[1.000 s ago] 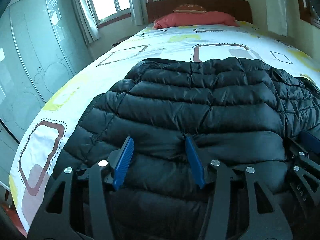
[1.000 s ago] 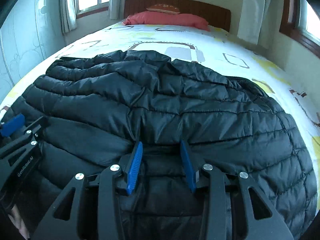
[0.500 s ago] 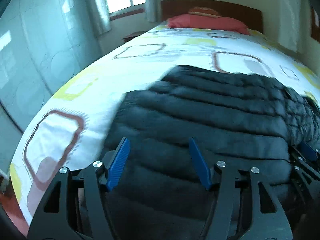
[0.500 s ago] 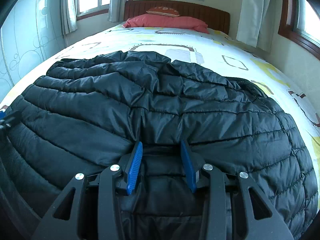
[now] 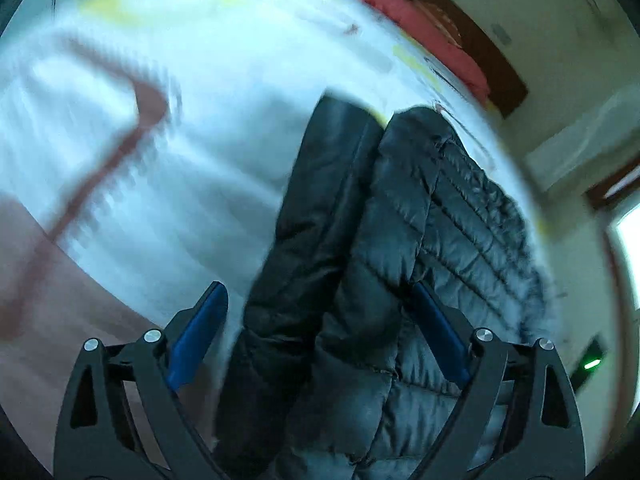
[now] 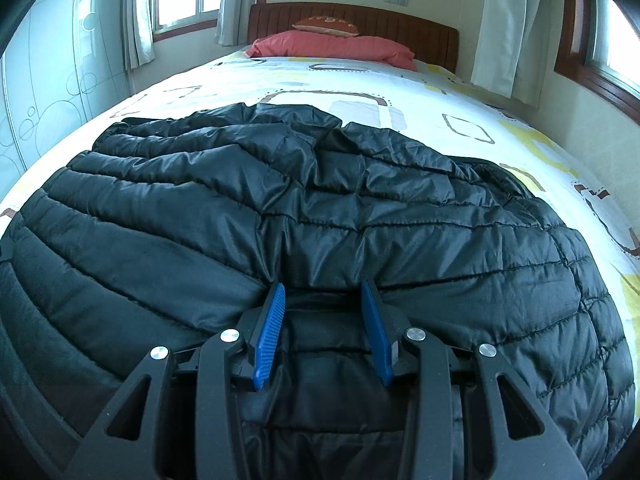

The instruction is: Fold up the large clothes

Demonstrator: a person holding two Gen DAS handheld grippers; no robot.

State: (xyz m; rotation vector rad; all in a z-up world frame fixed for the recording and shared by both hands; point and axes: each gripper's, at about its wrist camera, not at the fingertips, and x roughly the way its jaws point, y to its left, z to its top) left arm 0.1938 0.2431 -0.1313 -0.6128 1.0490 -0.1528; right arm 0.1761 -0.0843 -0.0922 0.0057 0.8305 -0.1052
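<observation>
Swung aside and rolled since before, the left gripper (image 5: 316, 332) is opening over the jacket's (image 6: 320, 208) seemingly loose edge, so regrip deep while the right gripper (image 6: 324, 328) pins its narrow pinch of fabric.

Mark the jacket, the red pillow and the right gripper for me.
jacket (image 6: 400, 240): right wrist view, quilted upper surface.
red pillow (image 6: 332, 44): right wrist view, its middle.
right gripper (image 6: 323, 296): right wrist view, between the blue fingertips.
</observation>
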